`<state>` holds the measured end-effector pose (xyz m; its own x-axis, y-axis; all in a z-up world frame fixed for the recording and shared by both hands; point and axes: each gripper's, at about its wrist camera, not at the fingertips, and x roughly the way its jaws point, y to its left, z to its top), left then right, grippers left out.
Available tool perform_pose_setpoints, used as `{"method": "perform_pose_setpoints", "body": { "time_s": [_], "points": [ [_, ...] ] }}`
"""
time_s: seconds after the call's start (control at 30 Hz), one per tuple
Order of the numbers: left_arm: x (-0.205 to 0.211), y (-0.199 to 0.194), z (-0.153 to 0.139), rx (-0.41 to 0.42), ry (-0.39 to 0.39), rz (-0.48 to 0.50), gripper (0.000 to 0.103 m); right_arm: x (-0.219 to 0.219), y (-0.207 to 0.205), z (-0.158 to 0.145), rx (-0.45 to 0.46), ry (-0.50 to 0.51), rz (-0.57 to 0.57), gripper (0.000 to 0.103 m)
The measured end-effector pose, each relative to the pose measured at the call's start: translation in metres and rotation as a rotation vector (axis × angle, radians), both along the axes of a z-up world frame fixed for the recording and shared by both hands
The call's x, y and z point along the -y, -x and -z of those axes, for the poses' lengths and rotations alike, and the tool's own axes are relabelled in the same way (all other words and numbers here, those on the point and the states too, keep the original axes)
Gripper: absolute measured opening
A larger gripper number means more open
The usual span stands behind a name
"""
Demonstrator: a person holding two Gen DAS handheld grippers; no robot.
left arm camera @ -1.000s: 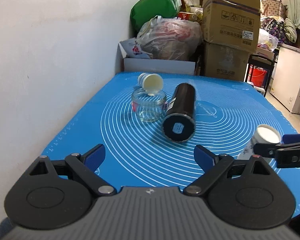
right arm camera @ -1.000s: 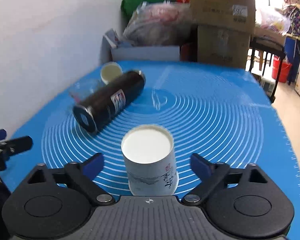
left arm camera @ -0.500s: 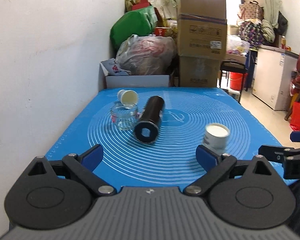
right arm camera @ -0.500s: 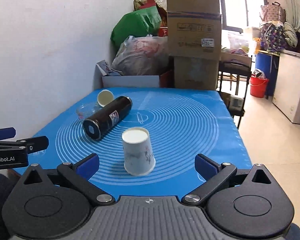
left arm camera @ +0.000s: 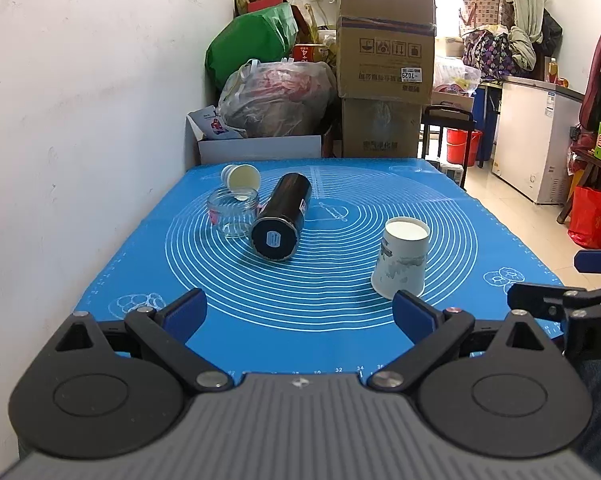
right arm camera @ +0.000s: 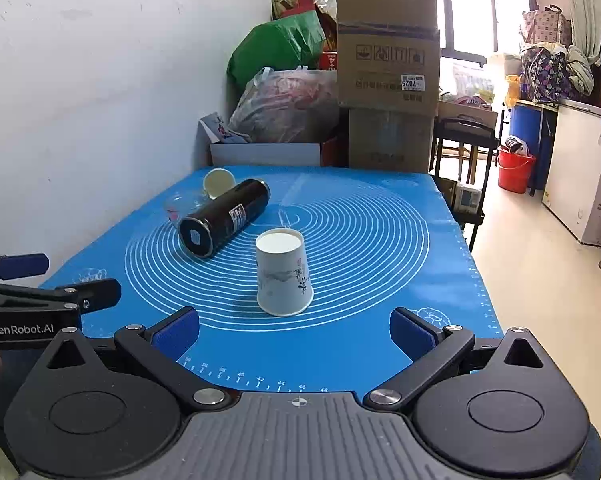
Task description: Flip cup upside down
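A white paper cup [right arm camera: 283,276] with a grey print stands upside down on the blue mat [right arm camera: 360,340], its flat base up. It also shows in the left wrist view [left arm camera: 402,258], right of centre. My right gripper [right arm camera: 294,330] is open and empty, near the mat's front edge, with the cup a short way beyond its fingertips. My left gripper [left arm camera: 300,310] is open and empty at the front edge, left of the cup. Each gripper shows in the other's view, the left one [right arm camera: 40,280] and the right one [left arm camera: 568,280].
A black cylindrical bottle [left arm camera: 282,216] lies on its side mid-mat. A clear glass jar [left arm camera: 233,214] stands beside it, with a small white cup [left arm camera: 242,177] behind. A white wall runs along the left. Boxes and bags [left arm camera: 384,64] stack behind the table.
Both grippers have pulled back from the mat toward its front edge. The upside-down cup stands free and now looks farther from the right gripper.
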<state>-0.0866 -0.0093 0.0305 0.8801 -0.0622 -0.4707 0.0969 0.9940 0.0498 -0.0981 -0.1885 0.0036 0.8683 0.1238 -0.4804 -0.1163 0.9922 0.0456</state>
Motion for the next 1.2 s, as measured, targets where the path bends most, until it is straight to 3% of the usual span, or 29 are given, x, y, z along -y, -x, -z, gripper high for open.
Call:
{"method": "perform_pose_setpoints", "body": {
  "time_s": [1.2],
  "points": [
    [-0.0020,0.0074,-0.0018,-0.003,-0.002,0.010,0.098,0.0005,0.0064,-0.0028,-0.003,-0.005,-0.009,0.103]
  ]
}}
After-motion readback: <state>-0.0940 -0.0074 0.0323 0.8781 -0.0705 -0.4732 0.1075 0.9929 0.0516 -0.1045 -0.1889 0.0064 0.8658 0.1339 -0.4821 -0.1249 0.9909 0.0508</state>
